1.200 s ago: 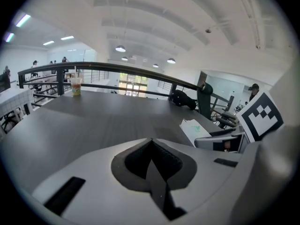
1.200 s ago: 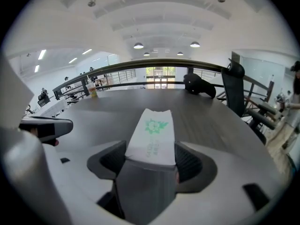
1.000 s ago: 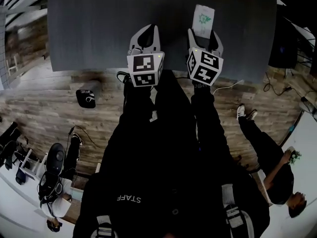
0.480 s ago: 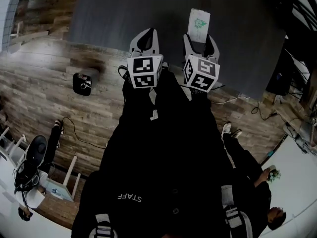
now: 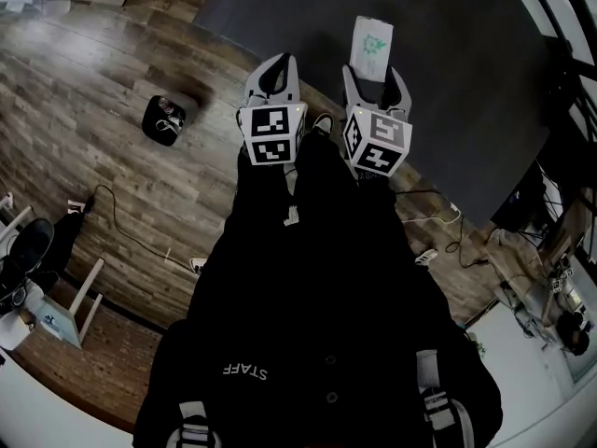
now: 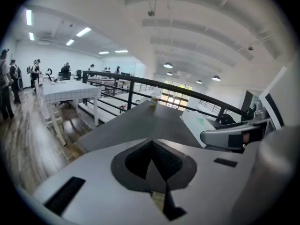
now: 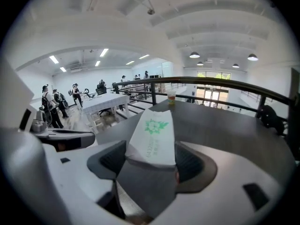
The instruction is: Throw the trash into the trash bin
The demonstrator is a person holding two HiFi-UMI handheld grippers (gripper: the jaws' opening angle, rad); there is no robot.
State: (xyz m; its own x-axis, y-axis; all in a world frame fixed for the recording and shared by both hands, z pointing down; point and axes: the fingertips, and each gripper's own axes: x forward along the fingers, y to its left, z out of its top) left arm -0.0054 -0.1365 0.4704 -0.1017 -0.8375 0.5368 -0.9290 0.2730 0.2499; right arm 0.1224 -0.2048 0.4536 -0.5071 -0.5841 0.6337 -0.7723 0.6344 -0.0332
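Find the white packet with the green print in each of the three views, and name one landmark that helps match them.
Head view: the packet is at upper centre, sticking out ahead of the right gripper, which is shut on it.
Left gripper view: the packet is at the right, at mid-height.
Right gripper view: the packet is at the centre, between the jaws.
Shared landmark: the dark tabletop lies behind the packet in all three.

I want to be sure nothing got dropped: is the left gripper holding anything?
No, on the left gripper the jaws are together with nothing between them; the packet sits in the right gripper.
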